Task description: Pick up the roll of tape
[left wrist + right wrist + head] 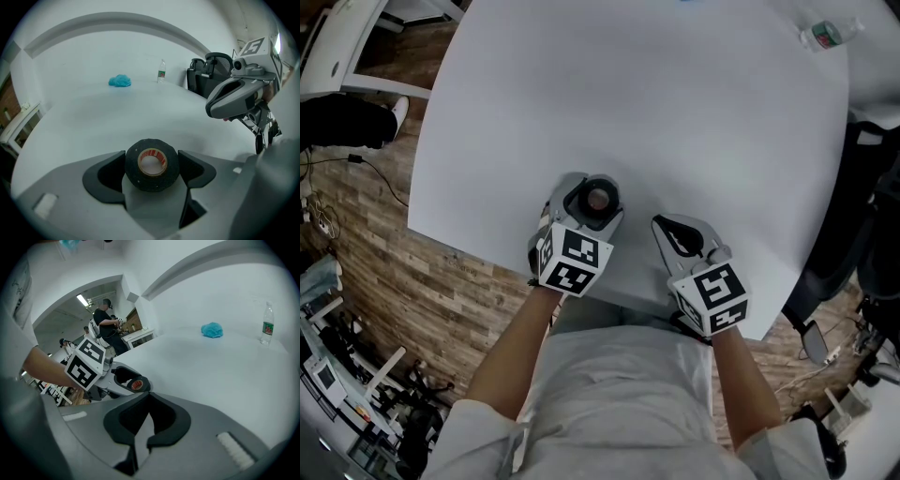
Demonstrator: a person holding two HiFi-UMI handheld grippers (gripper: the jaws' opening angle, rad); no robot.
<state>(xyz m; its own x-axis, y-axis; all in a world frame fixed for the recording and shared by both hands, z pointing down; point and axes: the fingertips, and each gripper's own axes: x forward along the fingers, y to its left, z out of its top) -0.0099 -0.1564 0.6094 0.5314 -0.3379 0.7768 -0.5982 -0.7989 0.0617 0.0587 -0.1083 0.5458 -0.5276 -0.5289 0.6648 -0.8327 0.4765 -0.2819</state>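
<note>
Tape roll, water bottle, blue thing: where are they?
Tape roll (151, 183): left gripper view, black face below its hole.
Water bottle (267, 329): right gripper view, its label.
Blue thing (120, 81): left gripper view, its middle.

Black roll of tape (151, 183) pinched in left gripper (152, 157) fingers (110, 176)

- Black roll of tape (151, 165), red-printed cream core, inside the grey left claw (151, 160).
- Plain white desk (675, 112) beneath.
- Black-and-white squares on the claw's cube (574, 261).
- Bright blue cloth (120, 81) beyond the claw.
</note>
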